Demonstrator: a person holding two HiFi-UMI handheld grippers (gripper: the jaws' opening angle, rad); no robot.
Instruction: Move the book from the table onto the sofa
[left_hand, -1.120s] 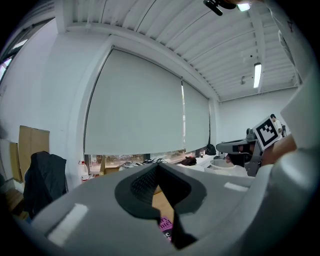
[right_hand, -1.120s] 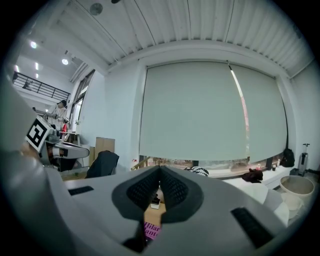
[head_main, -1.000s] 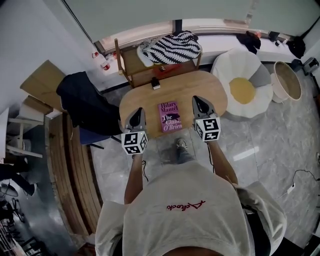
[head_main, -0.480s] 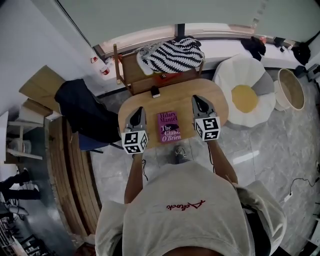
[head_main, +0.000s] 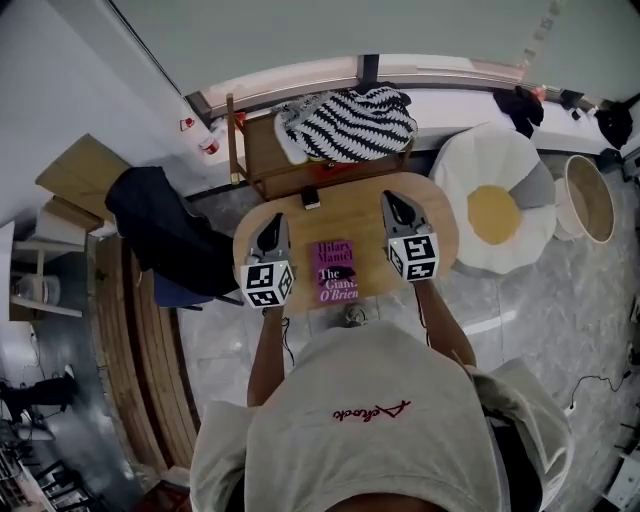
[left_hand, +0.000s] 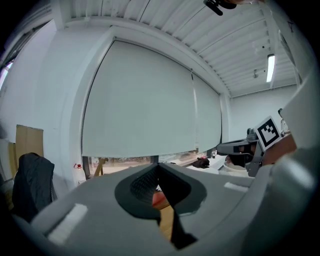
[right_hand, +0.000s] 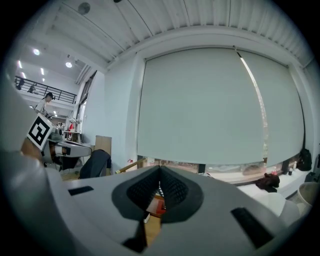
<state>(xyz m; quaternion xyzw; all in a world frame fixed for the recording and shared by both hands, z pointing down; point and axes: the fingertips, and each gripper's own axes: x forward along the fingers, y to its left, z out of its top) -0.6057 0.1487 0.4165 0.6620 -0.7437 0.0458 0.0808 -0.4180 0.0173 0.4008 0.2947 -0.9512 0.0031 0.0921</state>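
Left gripper (head_main: 276, 226) and right gripper (head_main: 390, 203) had both pushed further over the table (head_main: 345, 210), each clenched shut, empty. The purple book (head_main: 336, 270) lay flat between them, three o'clock from the left, eight o'clock from the right, untouched.

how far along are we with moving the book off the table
Done: nothing yet; the book lies flat on the wooden table. In hand: nothing; the left gripper and the right gripper are both shut and empty, one at each side of the book in the head view. Left: the whole move, that is open a gripper, grip the book, lift it and carry it off the table.
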